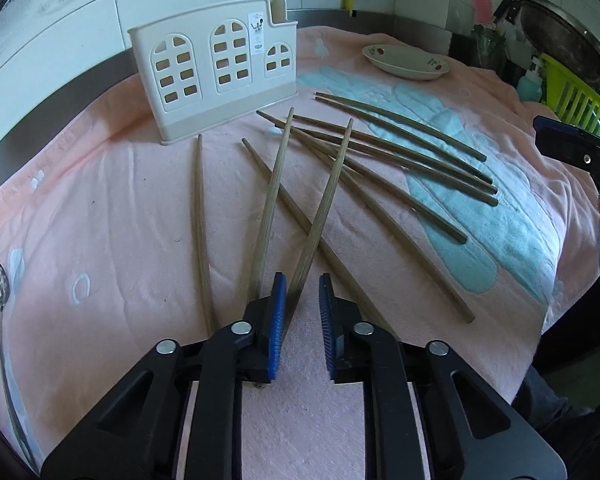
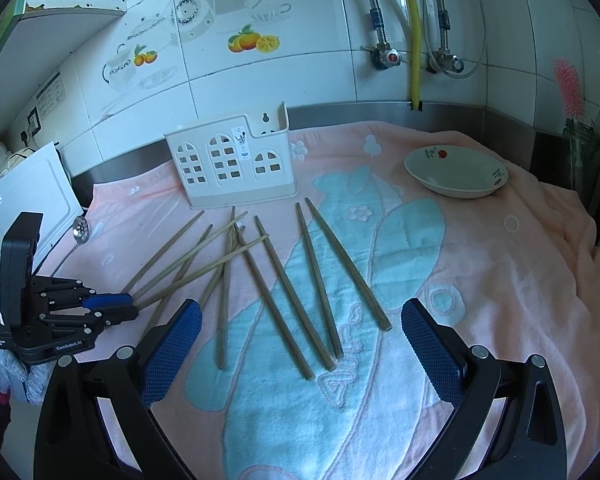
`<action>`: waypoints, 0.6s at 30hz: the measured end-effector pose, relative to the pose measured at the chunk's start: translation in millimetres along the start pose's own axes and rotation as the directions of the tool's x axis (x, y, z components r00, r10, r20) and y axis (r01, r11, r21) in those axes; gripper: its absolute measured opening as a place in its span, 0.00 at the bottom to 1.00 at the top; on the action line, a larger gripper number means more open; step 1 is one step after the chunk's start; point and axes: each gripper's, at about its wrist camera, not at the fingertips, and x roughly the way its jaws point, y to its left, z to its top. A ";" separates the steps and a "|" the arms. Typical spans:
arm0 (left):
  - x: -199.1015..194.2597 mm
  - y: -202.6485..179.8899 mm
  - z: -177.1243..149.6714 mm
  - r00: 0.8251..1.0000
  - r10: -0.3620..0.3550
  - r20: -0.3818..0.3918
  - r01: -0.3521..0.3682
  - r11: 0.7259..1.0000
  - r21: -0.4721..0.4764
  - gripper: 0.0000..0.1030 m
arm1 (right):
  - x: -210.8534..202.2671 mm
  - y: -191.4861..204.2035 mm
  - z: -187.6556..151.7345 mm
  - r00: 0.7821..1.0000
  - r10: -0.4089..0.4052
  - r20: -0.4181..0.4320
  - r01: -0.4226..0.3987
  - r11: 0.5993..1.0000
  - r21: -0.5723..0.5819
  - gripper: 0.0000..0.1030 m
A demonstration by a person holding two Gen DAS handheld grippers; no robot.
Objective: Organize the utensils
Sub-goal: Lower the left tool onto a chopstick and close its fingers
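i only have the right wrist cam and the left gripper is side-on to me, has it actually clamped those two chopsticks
Observer: Not clamped. In the left wrist view the left gripper has its jaws apart. One chopstick lies between them against the left pad, clear of the right pad.
Operator: and the other one
Observer: The second chopstick runs along the outside of the left finger, not between the jaws.
Operator: anything off to my right that i cant see
Observer: A green basket stands past the right edge of the pink towel.
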 end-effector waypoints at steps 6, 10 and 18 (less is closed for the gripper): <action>3.1 1.8 -0.1 1.000 0.000 -0.010 0.000 1.000 0.002 0.13 | 8.9 -7.0 1.6 1.000 -0.007 -0.016 0.007 1.000 -0.016 0.94; 3.8 3.1 0.2 1.000 -0.003 -0.015 0.003 1.000 0.000 0.13 | 14.6 -12.9 4.0 0.999 -0.018 -0.030 0.017 0.999 -0.029 0.94; 4.3 3.4 2.0 1.000 -0.004 -0.022 0.004 1.000 0.000 0.13 | 31.2 -25.5 9.0 0.997 -0.023 -0.070 0.019 0.998 -0.057 0.93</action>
